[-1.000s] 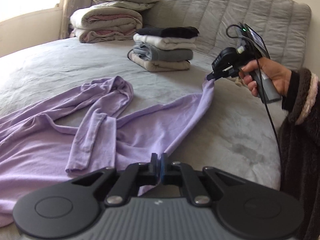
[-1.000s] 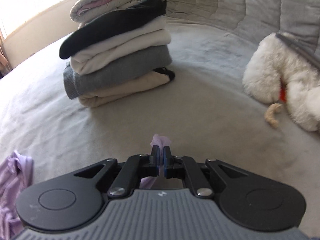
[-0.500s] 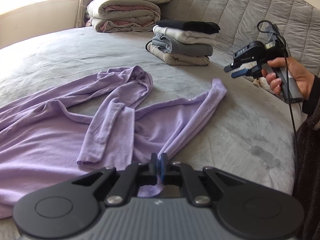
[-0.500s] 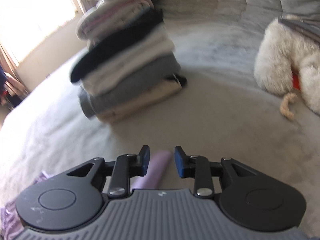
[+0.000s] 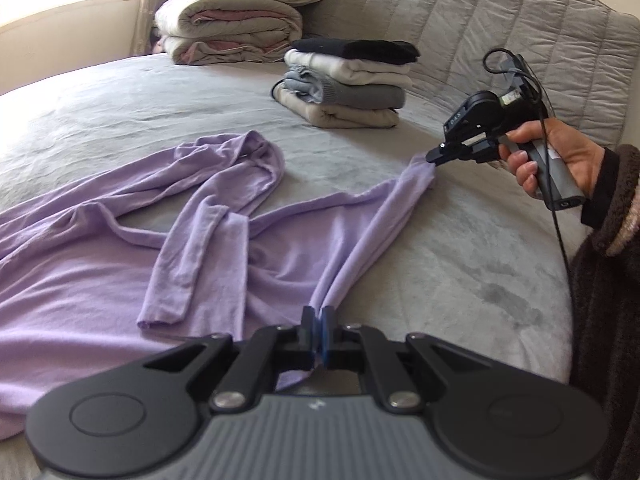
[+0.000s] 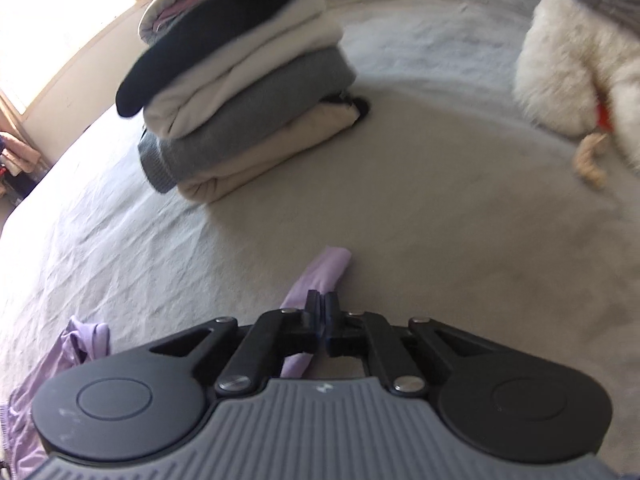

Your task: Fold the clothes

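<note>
A lilac long-sleeved top [image 5: 100, 280] lies rumpled across the grey bed [image 5: 120, 100]. One sleeve is folded back over its body. My left gripper [image 5: 318, 330] is shut on the near edge of the top. A strip of the fabric [image 5: 372, 236] stretches from there to its far corner, where my right gripper [image 5: 434, 159], held by a hand, is shut on it. In the right wrist view the right gripper [image 6: 322, 320] pinches that lilac corner [image 6: 324, 272], whose tip pokes out past the fingers.
A stack of folded clothes [image 5: 348, 88] sits behind the top, also close ahead in the right wrist view [image 6: 240, 112]. Folded blankets and pillows [image 5: 232, 20] lie by the quilted headboard [image 5: 500, 20]. A white plush toy [image 6: 580, 68] rests at the right. A dark fleece sleeve [image 5: 600, 280] borders the right.
My right gripper let go of the lilac corner half a second ago, then came back down and shut on it again. My left gripper has stayed shut on the near edge.
</note>
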`<state>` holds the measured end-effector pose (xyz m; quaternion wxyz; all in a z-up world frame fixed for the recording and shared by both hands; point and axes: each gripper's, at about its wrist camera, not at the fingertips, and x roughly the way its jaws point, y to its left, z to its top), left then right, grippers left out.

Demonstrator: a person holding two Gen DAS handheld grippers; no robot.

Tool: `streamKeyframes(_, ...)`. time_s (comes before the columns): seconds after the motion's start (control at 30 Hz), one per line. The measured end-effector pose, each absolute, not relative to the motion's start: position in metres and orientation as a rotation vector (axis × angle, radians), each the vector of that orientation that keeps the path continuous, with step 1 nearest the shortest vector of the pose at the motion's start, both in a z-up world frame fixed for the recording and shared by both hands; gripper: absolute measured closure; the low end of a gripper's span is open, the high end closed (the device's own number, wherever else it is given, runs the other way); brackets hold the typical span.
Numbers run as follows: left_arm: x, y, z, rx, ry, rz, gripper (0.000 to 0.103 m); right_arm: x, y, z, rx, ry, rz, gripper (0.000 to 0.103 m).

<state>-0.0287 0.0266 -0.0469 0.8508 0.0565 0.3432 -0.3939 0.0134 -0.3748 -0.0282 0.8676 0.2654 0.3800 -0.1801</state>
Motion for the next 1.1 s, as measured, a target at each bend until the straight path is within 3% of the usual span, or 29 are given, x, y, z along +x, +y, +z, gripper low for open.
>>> streamKeyframes(0.43,-0.036,0.032,-0.04,0.117,0.723,-0.99,0.101,-0.034,-0.38,-0.005,0.44,0.843,-0.481,0.101)
streamKeyframes(0.67,-0.047,0.028,-0.057,0.174,0.76,-0.956,0.103,-0.043,-0.38,-0.029,0.413,0.91,-0.519,0.101)
streamKeyframes(0.77,-0.053,0.033,-0.054,0.15,0.746,-0.93,0.101,-0.049,-0.378,-0.026,0.427,0.899,-0.508,0.096)
streamKeyframes(0.93,-0.06,0.051,-0.045,0.103,0.727,-0.837,0.086,-0.054,-0.356,-0.009,0.371,0.866,-0.45,0.089)
streamKeyframes(1.03,-0.066,0.069,-0.038,0.065,0.689,-0.738,0.069,-0.058,-0.334,-0.001,0.327,0.839,-0.382,0.069)
streamKeyframes(1.1,-0.069,0.083,-0.034,0.032,0.67,-0.662,0.065,-0.061,-0.316,0.002,0.306,0.824,-0.329,0.066)
